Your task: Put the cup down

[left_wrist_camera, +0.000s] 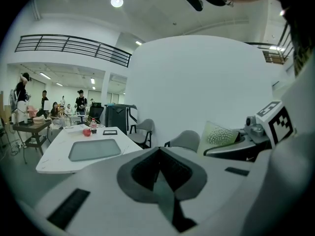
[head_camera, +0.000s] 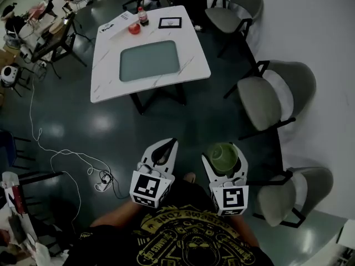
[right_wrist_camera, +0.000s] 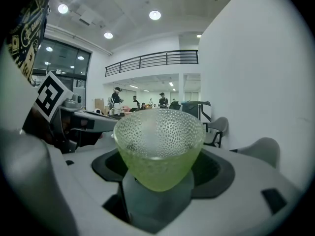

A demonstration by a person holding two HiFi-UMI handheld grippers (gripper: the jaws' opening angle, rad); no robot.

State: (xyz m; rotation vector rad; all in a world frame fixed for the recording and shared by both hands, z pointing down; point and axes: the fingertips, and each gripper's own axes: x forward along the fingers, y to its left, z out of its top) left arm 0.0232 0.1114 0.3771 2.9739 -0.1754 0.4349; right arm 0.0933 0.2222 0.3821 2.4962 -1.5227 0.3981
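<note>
A green dimpled glass cup (right_wrist_camera: 158, 146) sits upright between the jaws of my right gripper (right_wrist_camera: 160, 181), which is shut on its lower part. In the head view the cup (head_camera: 223, 157) is held over the dark floor, close to the person's body, well short of the white table (head_camera: 105, 76). My left gripper (head_camera: 166, 144) hangs beside it at the left, jaws shut with nothing in them. The left gripper view shows its own closed jaws (left_wrist_camera: 160, 173) and the cup (left_wrist_camera: 219, 135) at the right.
On the table lie a grey inset panel (head_camera: 148, 60), a red object (head_camera: 133, 29), a bottle (head_camera: 142, 15) and a black-framed card (head_camera: 170, 22). Grey chairs (head_camera: 272, 98) line the right wall. A white cable (head_camera: 66, 159) trails on the floor at left. People sit far back.
</note>
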